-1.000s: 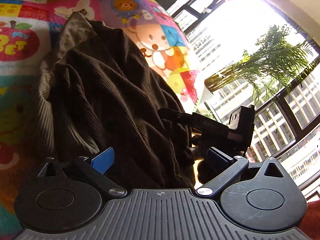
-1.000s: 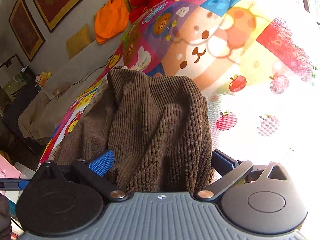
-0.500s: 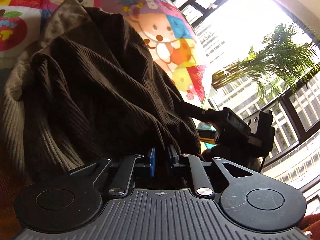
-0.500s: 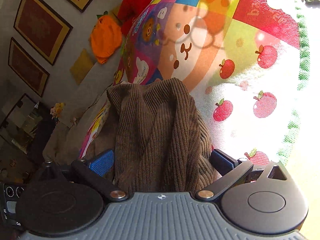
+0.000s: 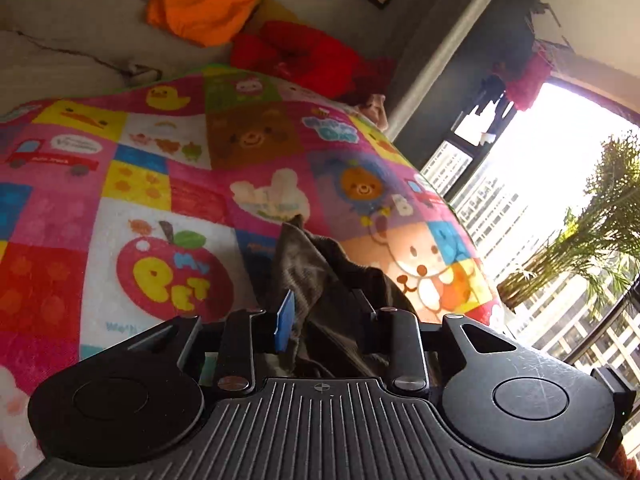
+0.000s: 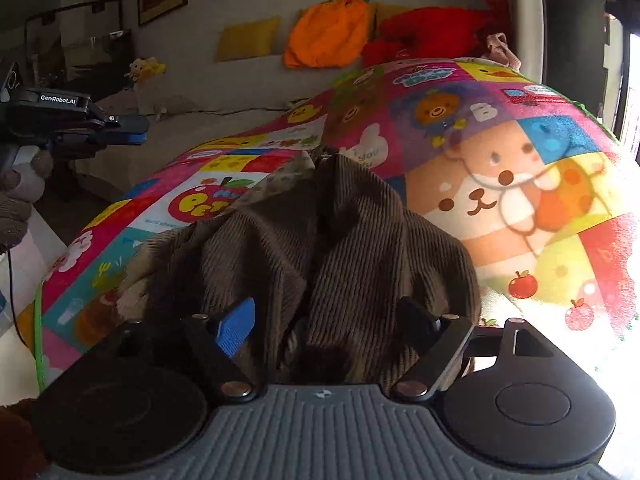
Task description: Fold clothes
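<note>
Left wrist view shows my left tool (image 5: 325,318) with its fingers drawn partway in, brown corduroy garment (image 5: 320,280) bunched between them; whether they pinch it I cannot tell. My right tool (image 6: 326,320) is spread wide, corduroy heaped between the fingers. The garment lies on the patchwork blanket (image 6: 500,152), over its apple square. Beyond the blanket sit an orange cushion (image 6: 330,36) and a red cushion (image 6: 432,30).

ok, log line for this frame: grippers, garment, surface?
left gripper: shut on brown corduroy garment | right gripper: open, garment bunched between fingers | garment: crumpled, unfolded | surface: cartoon patchwork blanket
</note>
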A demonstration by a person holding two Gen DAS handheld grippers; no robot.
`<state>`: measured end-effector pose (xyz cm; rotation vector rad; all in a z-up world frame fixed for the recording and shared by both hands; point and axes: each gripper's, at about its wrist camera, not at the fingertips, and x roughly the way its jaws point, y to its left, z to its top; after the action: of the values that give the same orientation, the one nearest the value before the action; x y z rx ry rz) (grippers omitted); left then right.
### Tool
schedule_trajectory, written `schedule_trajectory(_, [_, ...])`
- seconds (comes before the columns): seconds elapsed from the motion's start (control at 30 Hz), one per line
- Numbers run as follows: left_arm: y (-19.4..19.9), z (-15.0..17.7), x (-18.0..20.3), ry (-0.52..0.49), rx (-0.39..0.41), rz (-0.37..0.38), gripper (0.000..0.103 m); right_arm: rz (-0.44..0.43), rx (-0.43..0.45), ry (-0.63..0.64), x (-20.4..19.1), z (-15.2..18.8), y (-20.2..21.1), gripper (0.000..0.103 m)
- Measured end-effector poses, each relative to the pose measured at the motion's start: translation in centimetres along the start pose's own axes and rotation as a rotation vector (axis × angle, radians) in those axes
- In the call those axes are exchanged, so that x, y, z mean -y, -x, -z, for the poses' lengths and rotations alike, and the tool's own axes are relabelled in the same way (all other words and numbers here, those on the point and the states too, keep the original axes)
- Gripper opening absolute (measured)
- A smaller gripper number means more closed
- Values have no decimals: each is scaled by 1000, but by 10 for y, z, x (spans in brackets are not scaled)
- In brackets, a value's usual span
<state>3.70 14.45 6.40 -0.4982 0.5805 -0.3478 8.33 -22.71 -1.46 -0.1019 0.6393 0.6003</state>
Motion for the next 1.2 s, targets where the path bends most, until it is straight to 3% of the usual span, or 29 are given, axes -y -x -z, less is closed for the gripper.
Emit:
schedule_trajectory(0.1, [6, 16, -15, -8, -22, -26, 54, -116, -63, -1, -12, -4, 1, 75])
schedule_trajectory(0.17, [11, 22, -23, -18, -17, -35, 67, -124, -128, 50, -21, -1, 1, 76])
schedule_trajectory(0.23, [16, 23, -24, -50, 9, -30, 86, -75, -201, 102, -30, 9, -7, 75])
schedule_trajectory(0.27, [21, 23, -22, -78, 26, -24, 88, -56, -236, 116, -34, 14, -10, 58])
schedule_trajectory(0.3, [24, 23, -20, -107, 40, -16, 93, -59, -261, 107, -35, 14, -15, 36])
schedule_trajectory(0.33, [29, 23, -18, -139, 55, -5, 96, -61, -281, 100, -36, 13, -19, 35])
schedule_trajectory(0.4, [38, 25, -13, -203, 83, 22, 97, -62, -261, 122, -43, -10, -27, 15])
schedule_trajectory(0.53, [49, 33, -13, -260, 102, 83, 101, -98, -137, 139, -55, -94, -48, 11])
schedule_trajectory(0.67, [45, 35, -20, -260, 91, 56, 103, -171, -35, 130, -75, -184, -86, 6])
schedule_trajectory(0.8, [42, 29, -33, -250, 103, -14, 103, -284, -16, 197, -125, -243, -123, 5])
schedule_trajectory(0.93, [33, 17, -53, -238, 123, -66, 103, -352, -43, 306, -154, -244, -128, 6])
schedule_trajectory(1.03, [9, 8, -63, -235, 92, -95, 103, -345, -8, 276, -137, -239, -115, 25])
schedule_trajectory(1.07, [0, 6, -64, -238, 82, -86, 103, -320, 16, 258, -127, -238, -109, 36])
schedule_trajectory(1.2, [-41, -4, -69, -210, 50, -103, 102, -143, 62, 276, -88, -223, -82, 56])
